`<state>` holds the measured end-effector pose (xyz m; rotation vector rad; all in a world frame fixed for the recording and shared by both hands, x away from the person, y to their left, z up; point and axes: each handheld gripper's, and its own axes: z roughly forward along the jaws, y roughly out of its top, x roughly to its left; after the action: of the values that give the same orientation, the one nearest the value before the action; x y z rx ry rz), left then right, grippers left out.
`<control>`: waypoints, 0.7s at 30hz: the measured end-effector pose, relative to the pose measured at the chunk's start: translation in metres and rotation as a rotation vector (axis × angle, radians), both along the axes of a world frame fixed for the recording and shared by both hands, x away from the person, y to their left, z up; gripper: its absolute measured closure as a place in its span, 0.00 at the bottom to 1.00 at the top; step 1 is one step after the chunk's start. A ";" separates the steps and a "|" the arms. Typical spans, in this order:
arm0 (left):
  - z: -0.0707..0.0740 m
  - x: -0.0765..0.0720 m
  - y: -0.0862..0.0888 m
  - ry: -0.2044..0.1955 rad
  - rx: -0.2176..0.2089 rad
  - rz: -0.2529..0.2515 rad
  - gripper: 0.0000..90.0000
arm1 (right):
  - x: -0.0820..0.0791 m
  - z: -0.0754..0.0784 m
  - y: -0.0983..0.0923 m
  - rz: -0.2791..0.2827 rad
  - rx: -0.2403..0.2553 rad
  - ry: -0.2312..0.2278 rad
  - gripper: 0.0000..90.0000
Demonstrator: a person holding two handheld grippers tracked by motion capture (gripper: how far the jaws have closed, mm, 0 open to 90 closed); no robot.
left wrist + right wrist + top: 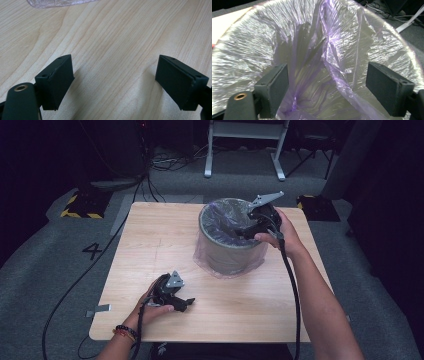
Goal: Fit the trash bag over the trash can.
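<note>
Bin: right of centre in the high view, upright on the table.
Liner: a thin purple-tinted bag draped over the rim, folds bunched inside; I see nothing else in the bin.
Right gripper: over the bin's mouth, jaws spread wide, empty; a loose fold runs straight ahead between them.
Left gripper: lower left, resting on bare wood, jaws apart, empty.
Nearer hand: my right, I judge.

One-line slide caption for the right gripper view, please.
Open right gripper poised over the purple plastic liner inside the bin.
</note>
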<state>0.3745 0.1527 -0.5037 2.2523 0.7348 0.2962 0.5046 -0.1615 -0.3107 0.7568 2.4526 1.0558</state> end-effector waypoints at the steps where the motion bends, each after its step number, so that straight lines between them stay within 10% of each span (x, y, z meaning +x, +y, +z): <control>1: 0.000 0.000 0.000 0.000 0.000 0.000 0.16 | -0.001 0.001 -0.001 0.003 0.005 -0.001 0.20; 21: 0.000 0.000 0.000 0.000 0.000 0.000 0.16 | -0.026 0.008 -0.020 0.026 0.013 -0.056 0.19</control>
<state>0.3745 0.1527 -0.5037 2.2529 0.7343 0.2962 0.4785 -0.1818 -0.3028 0.6920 2.4169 1.0892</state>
